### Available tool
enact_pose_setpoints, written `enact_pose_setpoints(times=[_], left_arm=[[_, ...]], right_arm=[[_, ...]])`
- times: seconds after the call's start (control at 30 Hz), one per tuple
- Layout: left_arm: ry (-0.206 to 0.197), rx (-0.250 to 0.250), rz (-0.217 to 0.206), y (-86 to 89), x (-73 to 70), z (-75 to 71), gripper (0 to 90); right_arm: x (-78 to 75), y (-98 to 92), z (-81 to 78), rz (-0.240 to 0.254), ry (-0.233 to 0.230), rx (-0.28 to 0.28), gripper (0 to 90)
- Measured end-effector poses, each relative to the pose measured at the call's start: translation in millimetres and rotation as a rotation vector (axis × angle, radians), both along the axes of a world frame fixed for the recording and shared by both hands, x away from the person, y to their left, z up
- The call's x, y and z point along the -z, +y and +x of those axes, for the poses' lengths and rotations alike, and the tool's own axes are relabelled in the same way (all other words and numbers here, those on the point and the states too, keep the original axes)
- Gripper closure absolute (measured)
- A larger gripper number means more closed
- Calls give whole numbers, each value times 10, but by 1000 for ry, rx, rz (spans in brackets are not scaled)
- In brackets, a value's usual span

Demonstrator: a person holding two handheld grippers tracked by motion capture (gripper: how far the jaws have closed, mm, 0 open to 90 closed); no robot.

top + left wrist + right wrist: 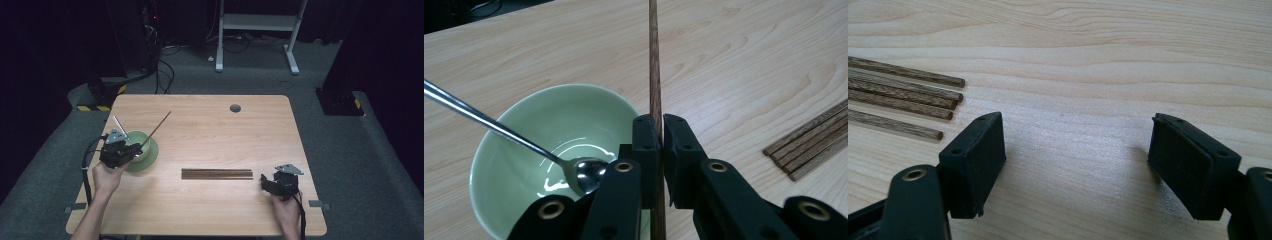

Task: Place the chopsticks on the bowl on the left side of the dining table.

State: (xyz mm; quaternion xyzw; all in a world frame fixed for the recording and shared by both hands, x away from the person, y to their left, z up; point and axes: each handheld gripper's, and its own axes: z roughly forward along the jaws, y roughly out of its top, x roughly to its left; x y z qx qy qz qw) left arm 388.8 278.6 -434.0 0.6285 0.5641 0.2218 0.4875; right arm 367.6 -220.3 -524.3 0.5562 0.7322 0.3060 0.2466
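- Chopstick, a single dark wooden stick, sits clamped between the closed jaws of our left gripper and juts up and away from them over the bowl's rim.
- We hold that gripper near the left edge of the table, right at the pale green bowl.
- Inside the bowl a metal spoon lies with its head on the bottom and its handle leaning out over the rim.
- We see the other chopsticks lying side by side in a tidy row near the middle of the table, closer to the near edge.
- Our right gripper rests by the near right corner, its jaws standing wide apart with nothing between them, the stick ends just beside it.
- We work on a light wood-grain tabletop with rounded corners and a round grey cable port near the far edge.
- Around it we see grey carpet, dark surroundings, a white metal frame at the back, loose cables, and black-and-yellow striped feet.
- We can read no brand, label or writing anywhere.
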Motion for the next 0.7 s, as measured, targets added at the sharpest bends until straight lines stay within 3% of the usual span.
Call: enact_pose_setpoints(times=[0.13, 0.43, 0.7], left_arm=[[4, -20, -10, 64, 20, -2, 841], [15, -60, 34, 194, 84, 8, 840], [26, -80, 47, 282, 122, 38, 841]], right_arm=[[0, 0, 0, 0, 0, 0, 224], [0, 1, 0, 0, 0, 1, 224], [0, 0, 0, 0, 0, 1, 224]])
